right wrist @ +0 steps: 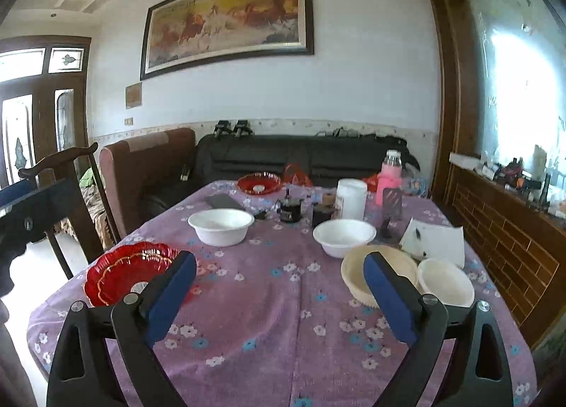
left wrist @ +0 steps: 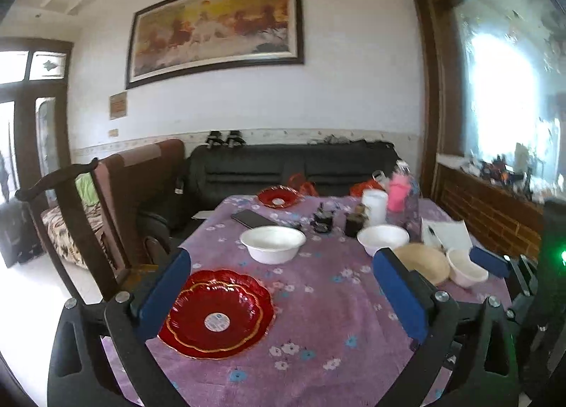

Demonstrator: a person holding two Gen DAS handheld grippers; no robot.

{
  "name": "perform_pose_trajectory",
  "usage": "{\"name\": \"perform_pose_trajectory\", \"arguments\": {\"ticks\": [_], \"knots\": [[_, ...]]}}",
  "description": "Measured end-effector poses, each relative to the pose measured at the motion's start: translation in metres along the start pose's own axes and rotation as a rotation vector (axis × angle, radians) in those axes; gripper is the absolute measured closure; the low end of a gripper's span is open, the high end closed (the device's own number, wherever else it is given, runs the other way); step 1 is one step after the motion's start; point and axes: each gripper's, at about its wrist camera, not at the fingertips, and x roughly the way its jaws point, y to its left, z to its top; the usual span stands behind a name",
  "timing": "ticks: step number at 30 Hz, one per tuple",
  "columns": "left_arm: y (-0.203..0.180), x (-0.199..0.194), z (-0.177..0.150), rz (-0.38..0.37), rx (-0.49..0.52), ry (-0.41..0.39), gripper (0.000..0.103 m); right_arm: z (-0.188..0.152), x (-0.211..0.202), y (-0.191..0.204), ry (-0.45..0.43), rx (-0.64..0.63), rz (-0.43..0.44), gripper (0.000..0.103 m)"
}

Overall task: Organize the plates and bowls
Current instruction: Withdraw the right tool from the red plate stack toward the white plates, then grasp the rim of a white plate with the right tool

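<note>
Left gripper (left wrist: 283,286) and right gripper (right wrist: 279,286) both stand wide and empty above the table (right wrist: 269,318). Red plate (left wrist: 216,315) lies near the left edge; bowls (right wrist: 221,226) sit mid-table. Risk: a one-sided grip may slide the plate off the edge, or the cloth may drag and topple the bottle (right wrist: 389,177).

Table (right wrist: 283,318) with purple flower cloth. Red plates (right wrist: 129,270) lower left, (right wrist: 258,183) upper middle. White bowls (right wrist: 221,226), (right wrist: 344,237) middle. Tan bowl (right wrist: 357,274) right.
</note>
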Motion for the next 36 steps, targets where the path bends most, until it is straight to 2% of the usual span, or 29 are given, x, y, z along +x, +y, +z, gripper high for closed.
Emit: {"name": "perform_pose_trajectory", "arguments": {"ticks": [7,14,18,24,31,36], "knots": [[-0.019,0.017,-0.009,-0.061,0.055,0.057,0.0,-0.01,0.021,-0.014,0.066,0.032,-0.005,0.005],[-0.024,0.054,-0.019,-0.09,0.031,0.166,0.0,-0.029,0.048,-0.036,0.152,0.037,-0.016,0.005],[-0.02,0.075,-0.026,-0.089,-0.002,0.229,0.0,-0.043,0.06,-0.068,0.206,0.083,-0.027,0.006],[-0.021,0.112,-0.042,-0.085,-0.02,0.313,0.0,-0.058,0.076,-0.128,0.275,0.171,-0.089,0.006],[-0.032,0.143,-0.053,-0.11,-0.014,0.377,0.0,-0.052,0.084,-0.192,0.274,0.32,-0.125,0.006],[-0.037,0.166,-0.048,-0.127,-0.025,0.41,0.0,-0.035,0.103,-0.218,0.302,0.346,-0.129,0.006]]}}
